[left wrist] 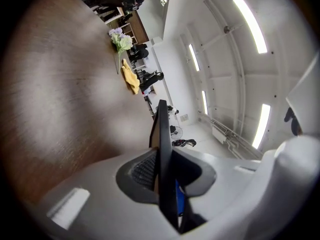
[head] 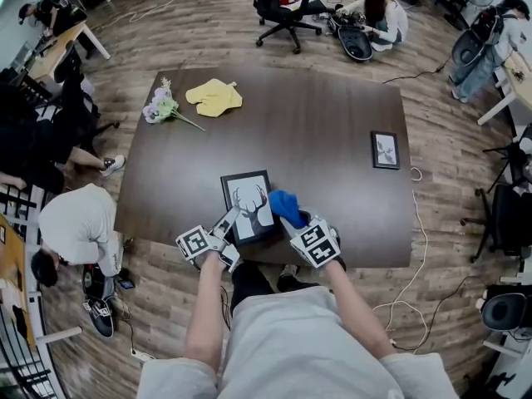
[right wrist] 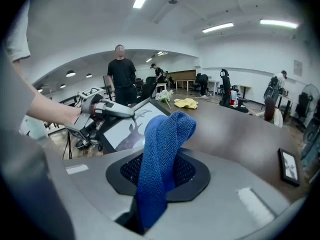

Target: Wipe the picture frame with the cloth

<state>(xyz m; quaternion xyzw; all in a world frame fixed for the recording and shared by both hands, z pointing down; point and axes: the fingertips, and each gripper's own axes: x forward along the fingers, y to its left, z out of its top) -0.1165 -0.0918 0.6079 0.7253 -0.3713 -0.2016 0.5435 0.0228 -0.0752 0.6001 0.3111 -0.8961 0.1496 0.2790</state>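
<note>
A black picture frame [head: 250, 205] with a deer print stands tilted at the table's near edge. My left gripper [head: 226, 224] is shut on its lower left edge; in the left gripper view the frame [left wrist: 163, 149] shows edge-on between the jaws. My right gripper [head: 298, 221] is shut on a blue cloth [head: 285, 206], held just right of the frame. In the right gripper view the cloth [right wrist: 162, 164] stands up from the jaws, with the frame [right wrist: 134, 126] and the left gripper [right wrist: 107, 109] beyond it to the left.
On the dark table [head: 316, 131] lie a yellow cloth [head: 214, 96] and a bunch of flowers [head: 163, 106] at the far left, and a small framed picture [head: 385, 150] at the right. People, chairs and desks surround the table.
</note>
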